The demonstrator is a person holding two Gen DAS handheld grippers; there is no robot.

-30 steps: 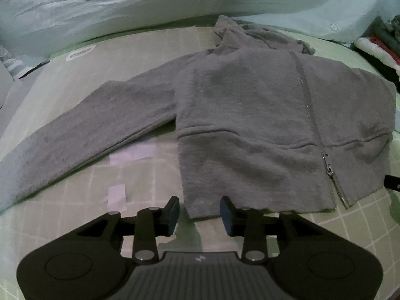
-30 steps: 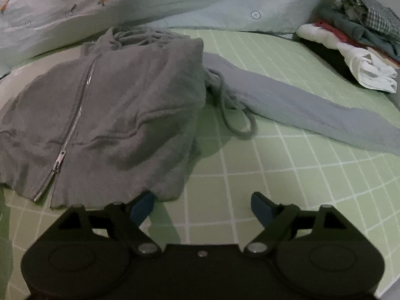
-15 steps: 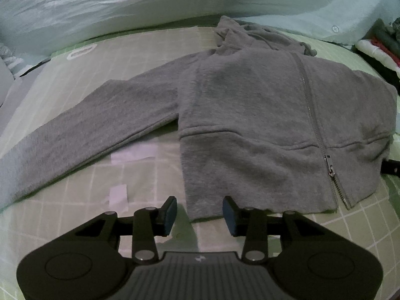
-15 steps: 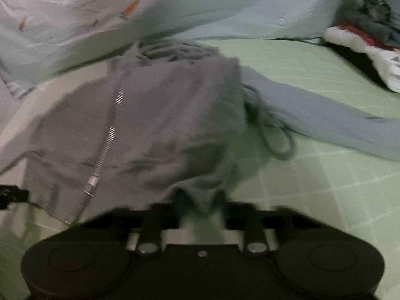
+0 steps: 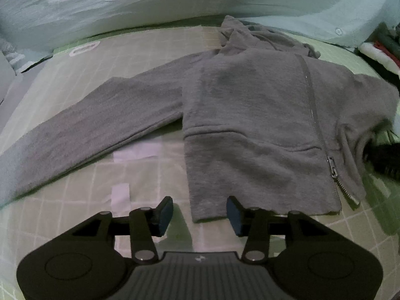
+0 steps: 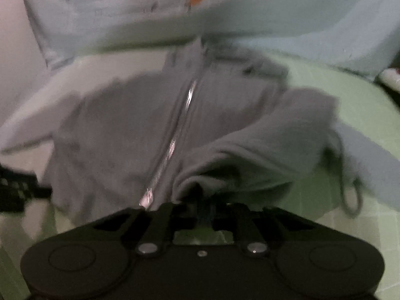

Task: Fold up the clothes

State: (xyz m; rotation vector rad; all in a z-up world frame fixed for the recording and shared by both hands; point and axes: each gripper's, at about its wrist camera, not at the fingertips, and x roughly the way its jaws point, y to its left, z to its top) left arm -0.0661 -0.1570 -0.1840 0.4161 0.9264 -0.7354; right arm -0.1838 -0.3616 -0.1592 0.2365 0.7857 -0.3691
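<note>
A grey zip hoodie (image 5: 250, 125) lies front up on the green checked sheet (image 5: 75, 200), its left sleeve (image 5: 87, 130) stretched out to the left. My left gripper (image 5: 200, 215) is open and its jaws are opening, with the hem's lower left corner between the pads, untouched. In the blurred right wrist view my right gripper (image 6: 200, 200) pinches the hoodie's (image 6: 120, 130) right hem corner, lifted and folded toward the zipper (image 6: 175, 145). Its jaws are opening slightly, with the fabric still bunched between them. The right gripper also shows as a dark shape (image 5: 385, 160) at the hoodie's right edge.
A pale quilt with carrot prints (image 5: 150, 5) runs along the back. Folded clothes are stacked (image 5: 380, 50) at the far right. The right sleeve (image 6: 370, 155) and a drawstring loop (image 6: 350, 200) lie on the sheet to the right. My left gripper is a dark shape (image 6: 15, 192) at the left edge.
My right gripper closed on the hoodie's right hem corner and carried it up and left, over the body. My left gripper stayed put and its jaws widened a little.
</note>
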